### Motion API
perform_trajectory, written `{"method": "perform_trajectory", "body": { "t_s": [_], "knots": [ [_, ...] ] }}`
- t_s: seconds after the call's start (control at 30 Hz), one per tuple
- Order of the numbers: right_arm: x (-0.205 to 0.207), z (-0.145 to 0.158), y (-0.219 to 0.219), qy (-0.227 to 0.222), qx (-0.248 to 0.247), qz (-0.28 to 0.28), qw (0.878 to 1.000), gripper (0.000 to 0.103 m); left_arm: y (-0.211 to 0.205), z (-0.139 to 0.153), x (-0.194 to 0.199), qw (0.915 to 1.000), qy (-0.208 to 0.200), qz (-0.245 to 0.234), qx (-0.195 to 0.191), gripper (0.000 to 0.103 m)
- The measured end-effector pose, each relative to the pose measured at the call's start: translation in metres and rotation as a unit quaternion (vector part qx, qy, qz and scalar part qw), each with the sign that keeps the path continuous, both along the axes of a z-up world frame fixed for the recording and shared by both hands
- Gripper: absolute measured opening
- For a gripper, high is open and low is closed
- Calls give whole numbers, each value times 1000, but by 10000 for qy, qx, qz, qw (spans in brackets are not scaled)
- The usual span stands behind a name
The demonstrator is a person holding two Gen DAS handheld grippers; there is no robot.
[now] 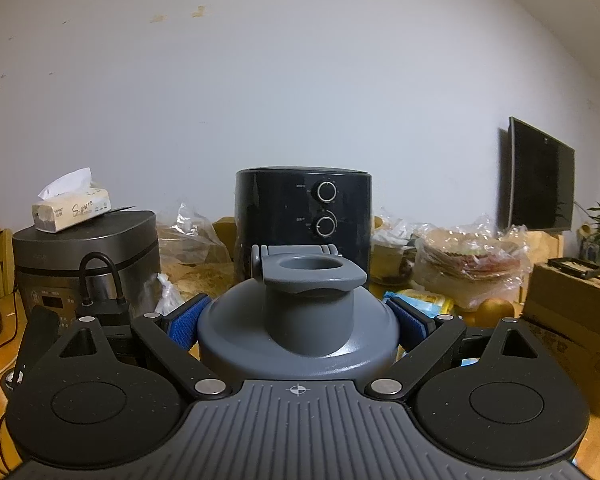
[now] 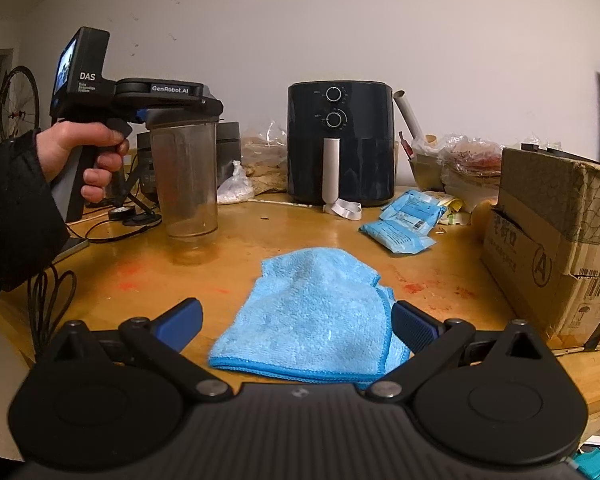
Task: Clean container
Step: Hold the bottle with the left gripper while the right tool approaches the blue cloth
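With the left gripper point(image 1: 298, 320) clamped on the lid point(image 1: 300, 312), we hold the bottle point(image 2: 186, 178) upright above the table point(image 2: 260, 236); the right gripper point(image 2: 296, 326), jaws spread, straddles the cloth point(image 2: 312, 316): close on 1 thick fold

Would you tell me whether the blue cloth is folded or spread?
Folded: the blue cloth lies doubled on the table, layered edges showing.

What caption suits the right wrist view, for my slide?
Open right gripper hovers over blue cloth; left gripper holds container.
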State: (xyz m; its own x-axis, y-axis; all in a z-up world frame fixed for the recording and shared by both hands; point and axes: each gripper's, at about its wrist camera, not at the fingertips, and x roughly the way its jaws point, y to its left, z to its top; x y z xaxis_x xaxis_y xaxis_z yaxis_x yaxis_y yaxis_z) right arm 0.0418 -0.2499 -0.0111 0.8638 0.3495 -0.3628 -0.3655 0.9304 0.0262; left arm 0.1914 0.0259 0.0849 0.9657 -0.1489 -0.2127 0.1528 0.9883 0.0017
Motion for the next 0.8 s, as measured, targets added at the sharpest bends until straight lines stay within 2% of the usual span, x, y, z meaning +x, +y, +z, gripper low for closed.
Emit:
{"method": "perform_trajectory", "body": {
  "t_s": [0.8],
  "knots": [
    [-3, -1, 5, -6, -58, 107, 9999, 103, -6, -4, -33, 9999, 7, -142, -21, 94]
  ]
}}
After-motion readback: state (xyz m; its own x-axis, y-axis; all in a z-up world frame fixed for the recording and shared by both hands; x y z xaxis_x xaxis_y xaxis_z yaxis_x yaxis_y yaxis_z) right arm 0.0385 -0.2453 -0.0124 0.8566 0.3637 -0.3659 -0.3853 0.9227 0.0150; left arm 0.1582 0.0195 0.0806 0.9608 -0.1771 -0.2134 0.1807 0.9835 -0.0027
